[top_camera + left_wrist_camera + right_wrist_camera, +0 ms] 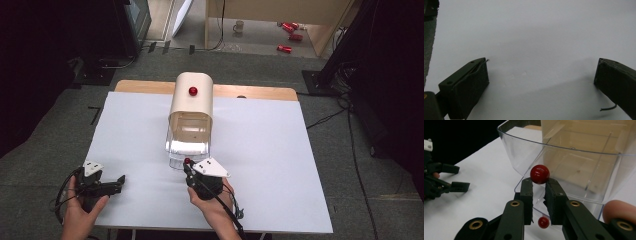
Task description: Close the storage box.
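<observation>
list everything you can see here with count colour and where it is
bread box: 1, cream, far middle of the table
red knob on box top: 1, red
clear lid: 1, transparent, swung open at the box's near side
red knob on lid: 1, red, at the right gripper's tips
table: 1, white top, wooden far edge
mug: 1, pale, on the floor behind
cans: several, red, on the floor behind
left gripper: 1, black, open, near left of table
right gripper: 1, black, shut on the lid knob
hands: 2, at the near edge
</observation>
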